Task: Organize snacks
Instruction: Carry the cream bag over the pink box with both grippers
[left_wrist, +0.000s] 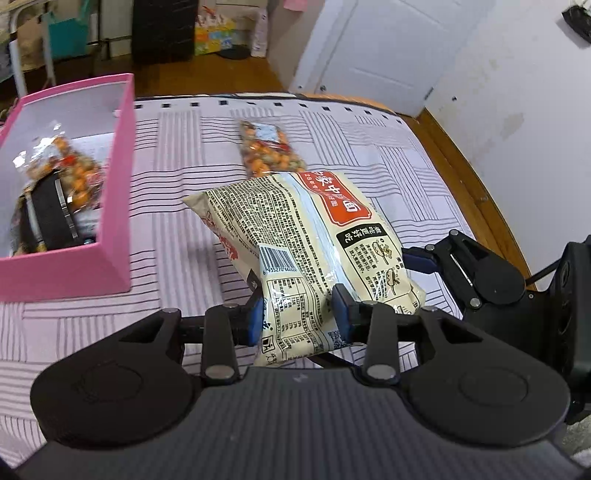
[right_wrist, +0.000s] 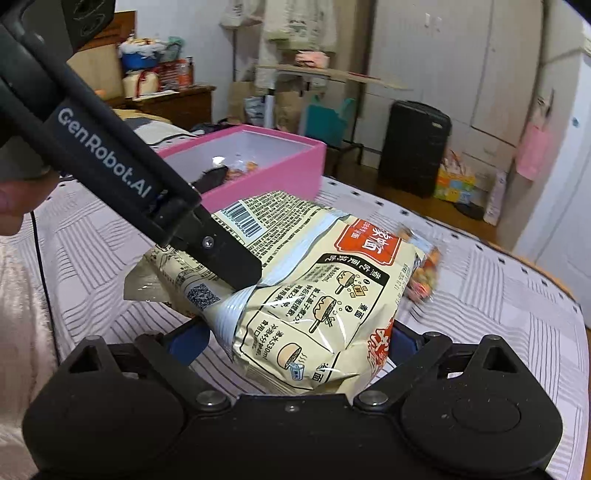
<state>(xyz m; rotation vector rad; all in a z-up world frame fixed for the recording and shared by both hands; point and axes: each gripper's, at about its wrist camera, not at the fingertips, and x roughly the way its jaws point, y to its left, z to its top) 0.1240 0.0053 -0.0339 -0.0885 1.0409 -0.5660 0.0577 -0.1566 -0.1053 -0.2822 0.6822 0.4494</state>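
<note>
A cream instant-noodle packet (left_wrist: 303, 229) (right_wrist: 314, 288) hangs above the striped bedcover, held from two sides. My left gripper (left_wrist: 298, 317) is shut on its near end, one blue pad against each face. In the right wrist view the left gripper (right_wrist: 236, 266) reaches in from the upper left onto the packet's top. My right gripper (right_wrist: 295, 339) stands wide and shut on the packet's body; its fingers (left_wrist: 421, 260) show at the packet's right edge. The open pink box (left_wrist: 118, 155) (right_wrist: 266, 173) stands to the left and holds a bag of coloured nuts (left_wrist: 70, 173) and a black pack (left_wrist: 48, 218).
A second bag of coloured nuts (left_wrist: 267, 147) (right_wrist: 424, 273) lies on the bedcover (left_wrist: 177, 266) beyond the packet. The bed's wooden edge (left_wrist: 472, 177) runs along the right, with a white door behind. A black suitcase (right_wrist: 413, 147) and bags stand on the floor.
</note>
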